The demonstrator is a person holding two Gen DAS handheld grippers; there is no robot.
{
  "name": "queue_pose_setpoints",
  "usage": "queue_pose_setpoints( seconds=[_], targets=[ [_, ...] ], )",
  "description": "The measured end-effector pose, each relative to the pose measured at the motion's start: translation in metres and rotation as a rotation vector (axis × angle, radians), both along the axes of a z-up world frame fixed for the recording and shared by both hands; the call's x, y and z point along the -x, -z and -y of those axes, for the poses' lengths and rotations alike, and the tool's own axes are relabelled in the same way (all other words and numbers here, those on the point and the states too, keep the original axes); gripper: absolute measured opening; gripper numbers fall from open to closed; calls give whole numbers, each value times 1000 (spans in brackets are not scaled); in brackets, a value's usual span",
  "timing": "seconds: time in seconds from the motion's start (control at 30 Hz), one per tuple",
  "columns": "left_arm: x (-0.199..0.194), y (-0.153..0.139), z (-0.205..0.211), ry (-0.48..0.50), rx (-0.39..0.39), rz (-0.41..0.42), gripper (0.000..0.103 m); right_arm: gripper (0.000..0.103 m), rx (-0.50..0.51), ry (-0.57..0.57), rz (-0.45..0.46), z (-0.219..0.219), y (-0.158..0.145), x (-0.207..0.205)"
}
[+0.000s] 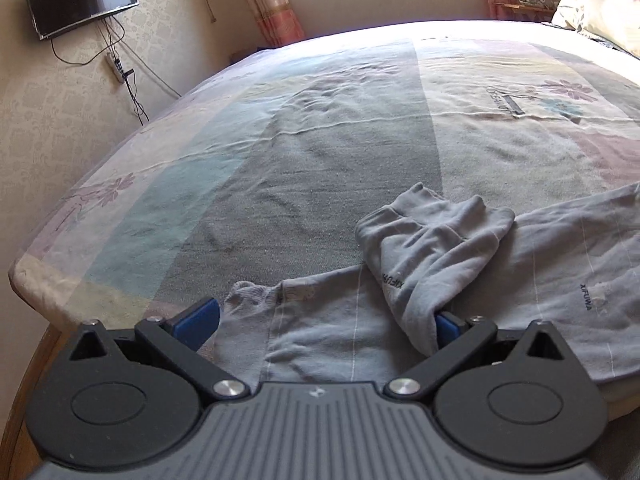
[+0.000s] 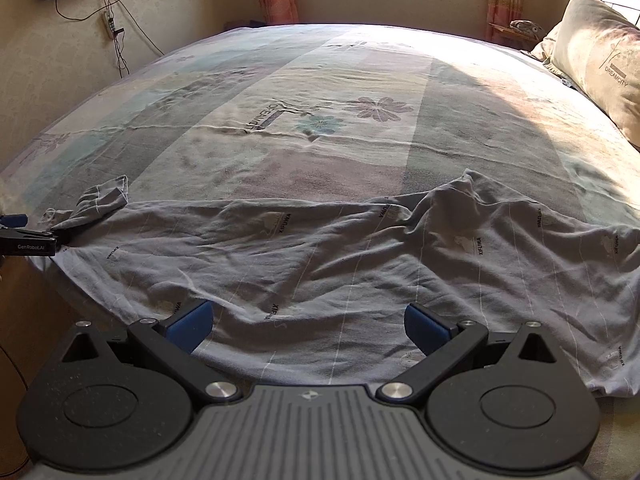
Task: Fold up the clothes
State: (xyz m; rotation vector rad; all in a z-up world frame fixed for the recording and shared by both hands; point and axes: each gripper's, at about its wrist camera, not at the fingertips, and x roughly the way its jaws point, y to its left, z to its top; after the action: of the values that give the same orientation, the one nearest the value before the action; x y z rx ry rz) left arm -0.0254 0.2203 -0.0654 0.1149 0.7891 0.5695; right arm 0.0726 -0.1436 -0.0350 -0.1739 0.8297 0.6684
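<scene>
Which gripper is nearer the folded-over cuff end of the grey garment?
Left. The left gripper sits at the cuff end, fabric draped over one finger; the right gripper is farther along the garment.

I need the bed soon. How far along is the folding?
Barely begun. The grey printed cotton garment lies spread and wrinkled along the striped bedsheet, only one end flopped over. Both the left tool and right tool are open, gripping nothing. All the folding remains.
</scene>
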Motion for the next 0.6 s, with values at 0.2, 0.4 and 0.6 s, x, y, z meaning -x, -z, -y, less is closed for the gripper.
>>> queue_pose_setpoints(
  seconds=[0.2,0.4,0.6],
  targets=[
    [9,-21,-1,-38,-26,86,102,103,6,3,-8,1,3,0],
    [19,5,-8,-67,35,12,103,103,17,6,-29,1,11,-1],
    [23,7,-15,-87,115,35,102,103,23,0,-27,2,13,0]
  ],
)
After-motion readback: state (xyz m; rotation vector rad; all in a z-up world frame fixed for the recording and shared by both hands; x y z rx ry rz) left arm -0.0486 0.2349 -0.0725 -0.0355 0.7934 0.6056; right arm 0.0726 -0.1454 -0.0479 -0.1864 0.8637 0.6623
